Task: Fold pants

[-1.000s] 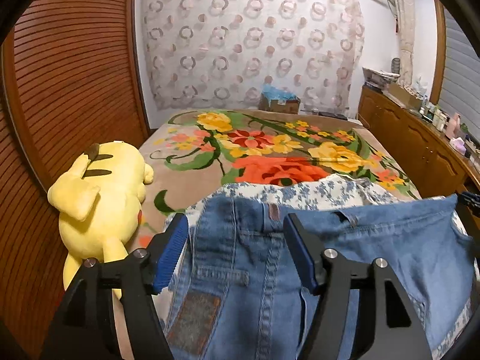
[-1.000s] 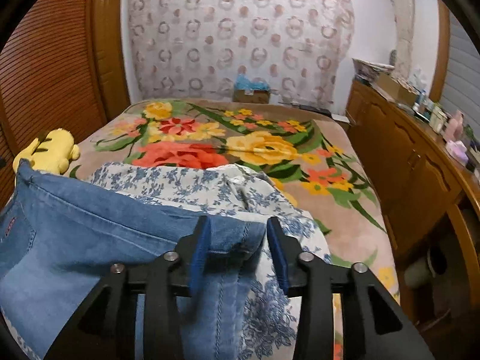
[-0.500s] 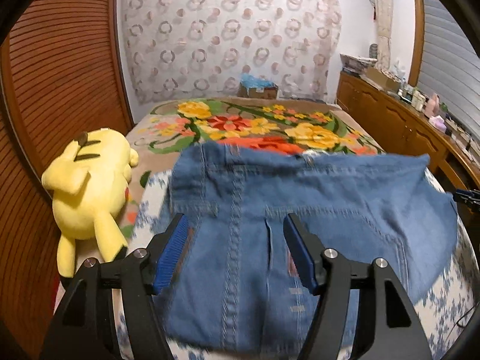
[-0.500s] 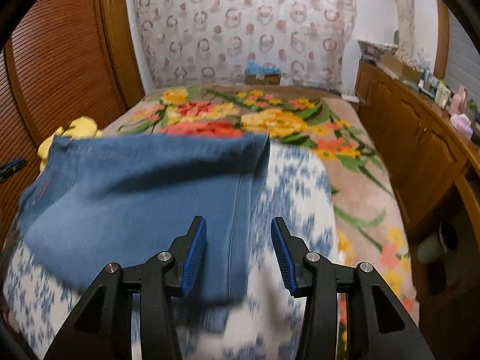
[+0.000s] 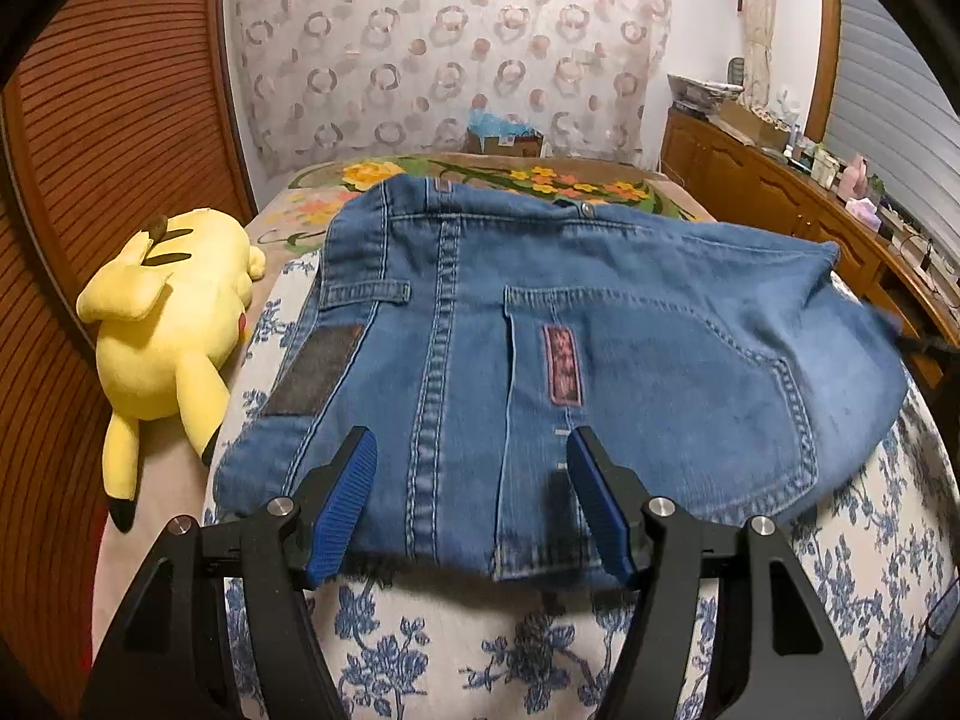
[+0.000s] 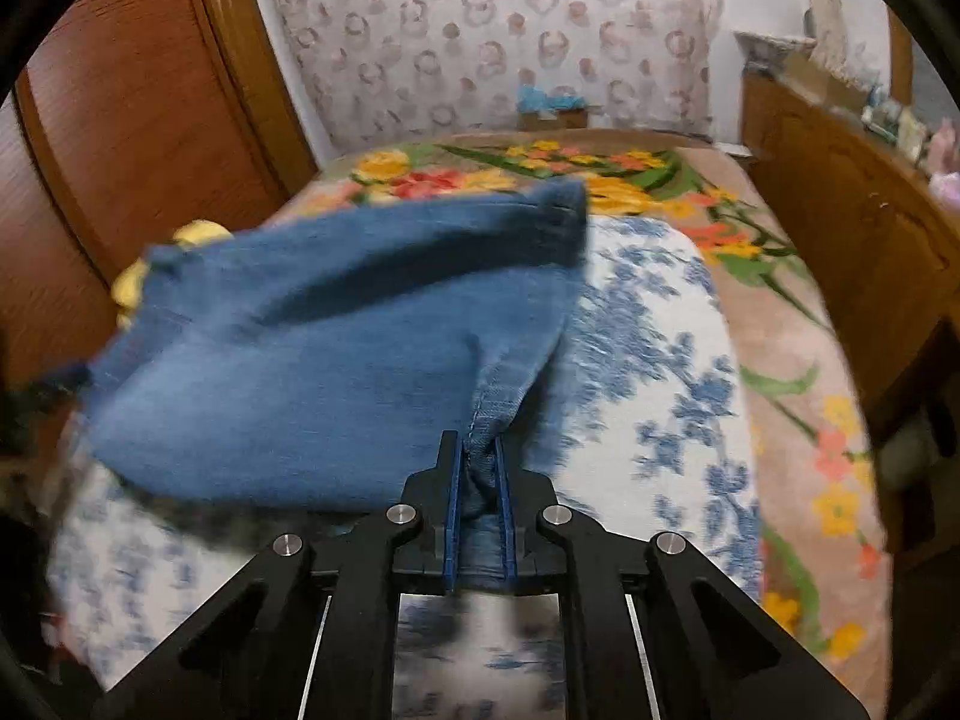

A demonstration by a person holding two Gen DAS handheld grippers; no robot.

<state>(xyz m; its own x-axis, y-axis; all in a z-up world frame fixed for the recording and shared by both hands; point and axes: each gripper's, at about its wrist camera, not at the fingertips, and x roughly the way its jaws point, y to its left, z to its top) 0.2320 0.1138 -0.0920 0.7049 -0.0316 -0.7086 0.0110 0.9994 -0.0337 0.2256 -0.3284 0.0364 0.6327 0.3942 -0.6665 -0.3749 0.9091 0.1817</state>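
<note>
Covering floral blanket (image 5: 540, 654): jeans (image 5: 600, 330); curtain (image 5: 450, 48) behind.

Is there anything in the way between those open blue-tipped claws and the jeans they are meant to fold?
Nothing visible. The left gripper is open right at the near edge of the jeans, which lie on the blue-flowered cloth. The yellow plush toy lies off to the side. The right gripper, its jaws just closed, already pinches the denim.

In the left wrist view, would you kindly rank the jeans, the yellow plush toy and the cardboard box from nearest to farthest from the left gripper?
From the left gripper:
1. Jeans, lying between its open fingers.
2. Yellow plush toy, off to the left, on the bed.
3. Cardboard box, beyond the bed's far end, by the curtain.
</note>
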